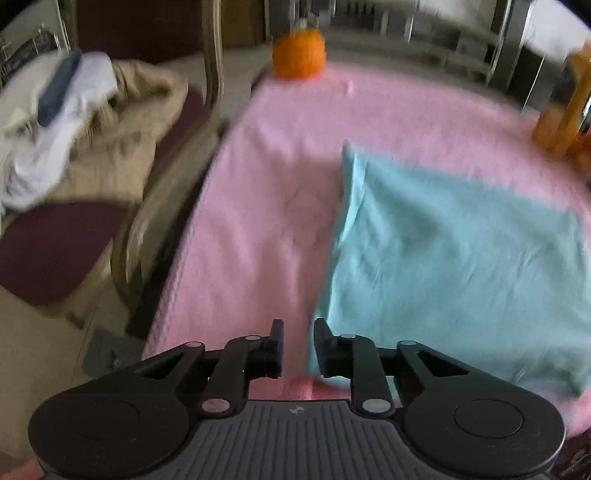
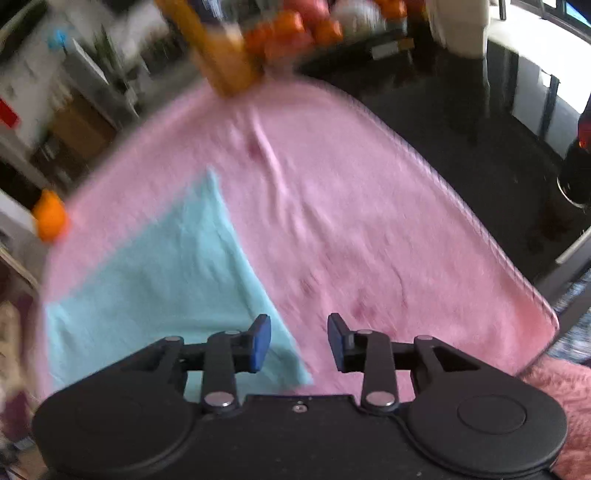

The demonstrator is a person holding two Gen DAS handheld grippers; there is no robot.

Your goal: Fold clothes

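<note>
A light blue garment (image 1: 454, 254) lies flat, folded to a rectangle, on a pink cloth (image 1: 266, 206) that covers the table. My left gripper (image 1: 298, 341) hovers open over the garment's near left corner, with nothing between its fingers. In the right wrist view the same blue garment (image 2: 159, 280) fills the lower left, on the pink cloth (image 2: 369, 229). There my right gripper (image 2: 299, 341) is open above the garment's near right corner and holds nothing. Both views are blurred by motion.
A chair (image 1: 173, 173) left of the table carries a pile of beige and white clothes (image 1: 85, 122). An orange round object (image 1: 299, 53) sits at the table's far edge. An orange box (image 2: 221, 55) and fruit (image 2: 295, 29) stand at the back. Dark floor (image 2: 480, 129) lies to the right.
</note>
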